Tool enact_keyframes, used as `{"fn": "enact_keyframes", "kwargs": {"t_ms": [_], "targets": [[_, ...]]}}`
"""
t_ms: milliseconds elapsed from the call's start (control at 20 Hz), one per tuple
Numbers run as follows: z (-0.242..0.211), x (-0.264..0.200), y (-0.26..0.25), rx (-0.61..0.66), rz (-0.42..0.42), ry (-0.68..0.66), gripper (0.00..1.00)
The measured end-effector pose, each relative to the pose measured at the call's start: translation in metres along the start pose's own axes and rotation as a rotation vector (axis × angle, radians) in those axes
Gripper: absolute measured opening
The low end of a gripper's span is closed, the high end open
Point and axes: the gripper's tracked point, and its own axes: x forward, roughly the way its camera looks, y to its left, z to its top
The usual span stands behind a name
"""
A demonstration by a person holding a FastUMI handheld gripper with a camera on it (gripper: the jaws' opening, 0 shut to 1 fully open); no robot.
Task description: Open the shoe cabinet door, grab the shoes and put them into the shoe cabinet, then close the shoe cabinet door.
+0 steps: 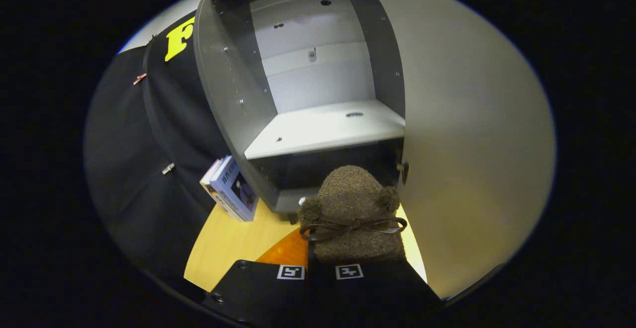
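Brown fuzzy shoe (352, 213) (ribbon bow, two pompoms) pinched in the hand-held gripper (320, 272) before the open shoe cabinet (226, 94).

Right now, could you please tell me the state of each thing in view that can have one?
Shoe cabinet: open, shelf bare.
Cabinet door: swung wide open beside the opening.
Brown fuzzy shoe: held up in front of the lower compartment, not yet inside.
Hand-held gripper: fingers close together, apparently shut on the shoe's rear.
Book: closed, leaning against the cabinet's side.
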Motion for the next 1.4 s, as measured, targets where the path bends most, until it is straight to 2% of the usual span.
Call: {"fn": "enact_keyframes", "kwargs": {"t_ms": [200,350,550,900,1400], "targets": [[0.066,0.028,0.018,-0.064,0.016,-0.028,0.08],[0.113,0.055,0.035,-0.044,0.043,-0.056,0.08],[0.159,0.103,0.037,-0.077,0.012,-0.094,0.08],[0.183,0.178,0.034,-0.072,-0.011,-0.099,0.08],[0.171,0.256,0.038,-0.071,-0.041,-0.026,0.08]]}}
